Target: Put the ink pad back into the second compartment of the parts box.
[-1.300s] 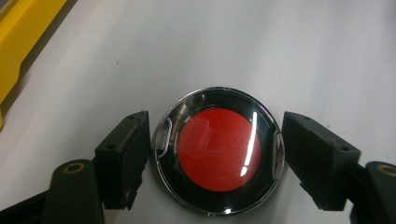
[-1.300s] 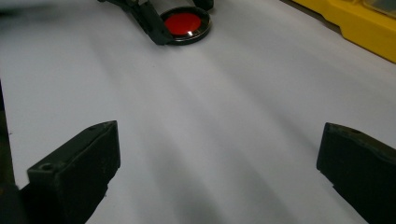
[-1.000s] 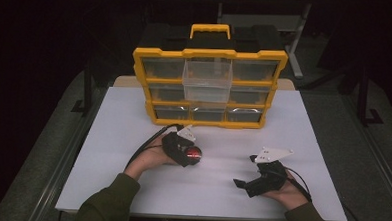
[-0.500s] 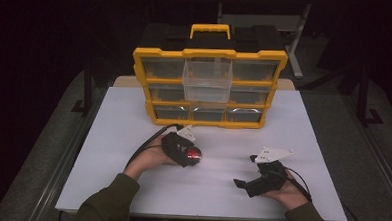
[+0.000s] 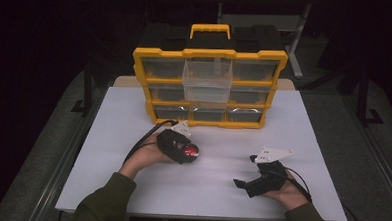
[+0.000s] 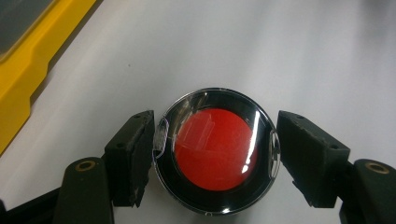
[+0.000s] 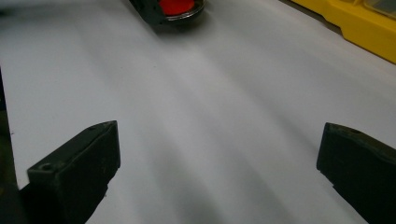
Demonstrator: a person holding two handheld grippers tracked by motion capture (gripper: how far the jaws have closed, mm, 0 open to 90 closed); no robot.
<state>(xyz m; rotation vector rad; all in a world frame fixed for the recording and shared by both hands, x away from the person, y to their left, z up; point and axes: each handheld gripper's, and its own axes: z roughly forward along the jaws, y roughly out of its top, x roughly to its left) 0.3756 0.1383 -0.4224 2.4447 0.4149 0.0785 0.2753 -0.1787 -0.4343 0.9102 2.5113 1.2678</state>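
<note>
The left gripper [image 5: 187,152] was clamped on a small round container with a red centre [image 6: 215,149], one pad pressing each side of its clear rim, so the grip line ran straight across the container's width. In the left gripper view the round face of the container was turned toward the camera, with the white table [image 5: 220,186] behind it; whether it rested on that surface or was held just clear could not be told. The yellow drawer organizer [image 5: 210,53] stood beyond the left gripper, nearer to it than to the right, and its top middle drawer [image 5: 207,76] projected forward of the others. The right gripper [image 5: 246,185] lay low over the table, well apart from the container, its jaws spread wide with nothing between them. Judged from this layout, any transfer into the organizer fell to the left hand, moving forward and up; the container had no long axis to align.
</note>
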